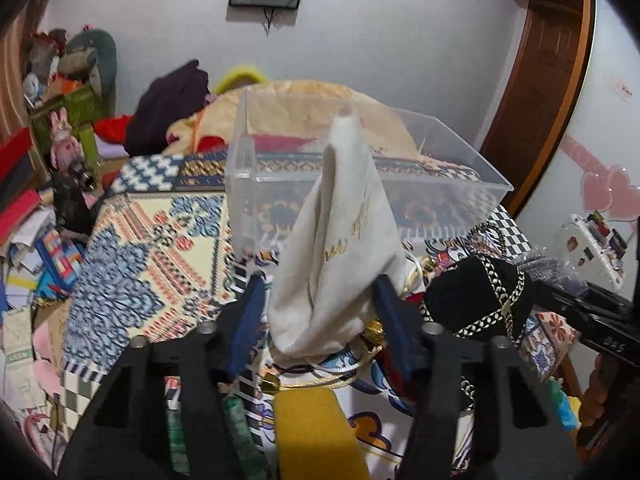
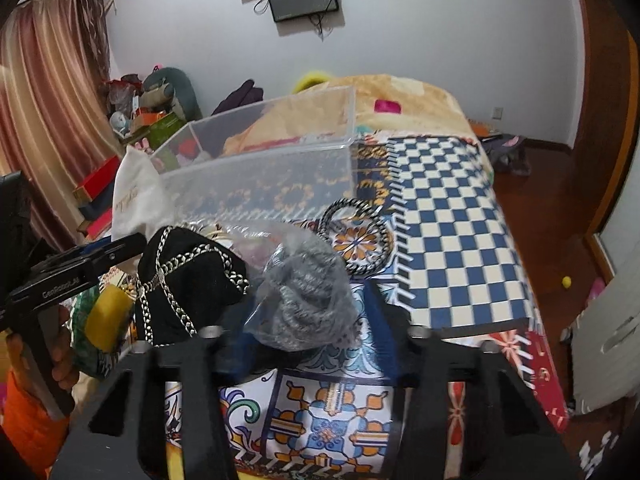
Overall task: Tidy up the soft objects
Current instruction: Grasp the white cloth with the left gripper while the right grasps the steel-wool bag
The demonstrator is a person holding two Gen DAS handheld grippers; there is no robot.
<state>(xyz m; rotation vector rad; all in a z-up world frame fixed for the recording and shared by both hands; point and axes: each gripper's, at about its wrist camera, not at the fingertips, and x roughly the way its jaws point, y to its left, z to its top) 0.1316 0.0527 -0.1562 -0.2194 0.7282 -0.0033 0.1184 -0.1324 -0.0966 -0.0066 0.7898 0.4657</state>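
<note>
My left gripper (image 1: 318, 292) is shut on a cream cloth pouch (image 1: 340, 248) with gold lettering; the pouch stands up between the blue pads, just in front of the clear plastic bin (image 1: 452, 172). It also shows in the right wrist view (image 2: 134, 196). My right gripper (image 2: 308, 312) is shut on a clear bag of grey knit fabric (image 2: 308, 292), low over the patterned bedspread. A black velvet pouch with chain trim (image 1: 480, 300) lies between the two grippers, also seen in the right wrist view (image 2: 188, 280). The clear bin (image 2: 280, 148) looks empty.
A yellow sponge-like block (image 1: 316, 432) and green fabric (image 1: 240, 440) lie under the left gripper. A chain-trimmed ring (image 2: 356, 236) lies by the bin. Clutter is piled left of the bed (image 1: 48, 184). The bed edge drops to a wooden floor (image 2: 560, 216).
</note>
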